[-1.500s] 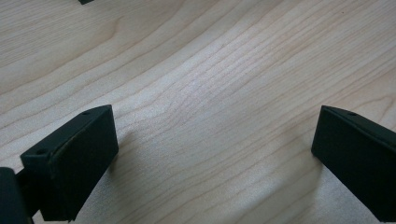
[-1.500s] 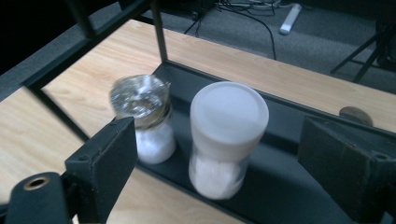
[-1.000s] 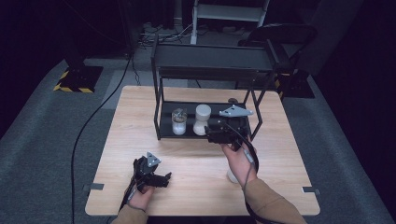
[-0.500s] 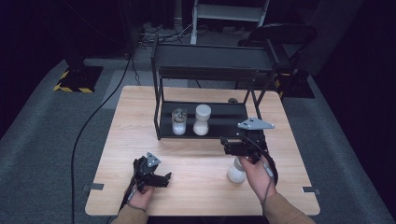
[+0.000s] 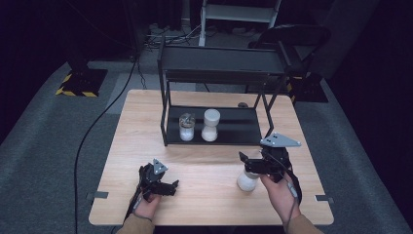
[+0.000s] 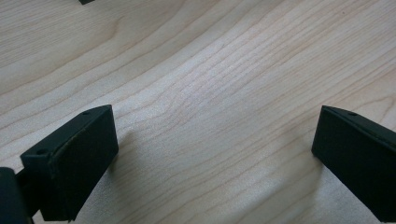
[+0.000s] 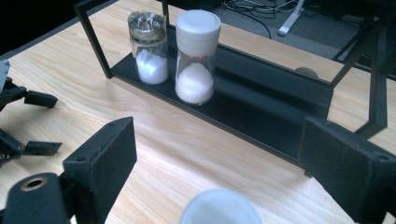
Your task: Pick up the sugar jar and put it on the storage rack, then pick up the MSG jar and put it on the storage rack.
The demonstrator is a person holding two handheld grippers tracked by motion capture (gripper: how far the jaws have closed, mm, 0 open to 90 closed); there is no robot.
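Note:
A white-lidded jar of white grains [image 5: 247,181] stands on the wooden table [image 5: 204,161] at the front right. My right gripper [image 5: 247,165] hangs just over it, open; in the right gripper view its jaws [image 7: 219,140] stand wide with the jar's white lid [image 7: 219,208] low between them, untouched. On the black rack's lower shelf [image 5: 234,127] stand a clear-lidded jar [image 5: 186,127] [image 7: 148,48] and a taller white-lidded jar [image 5: 210,125] [image 7: 196,56]. My left gripper [image 5: 171,187] [image 6: 215,126] rests open at the front left over bare wood.
The rack [image 5: 219,66] has thin black posts and a top shelf over the jars. A small dark round object [image 5: 242,104] lies on the table behind the rack. The table's front edge lies close below both hands. A black cable [image 5: 92,131] runs across the floor at left.
My right gripper has drawn back from the rack's front toward the person and now hangs over the jar on the table. The left gripper has stayed still.

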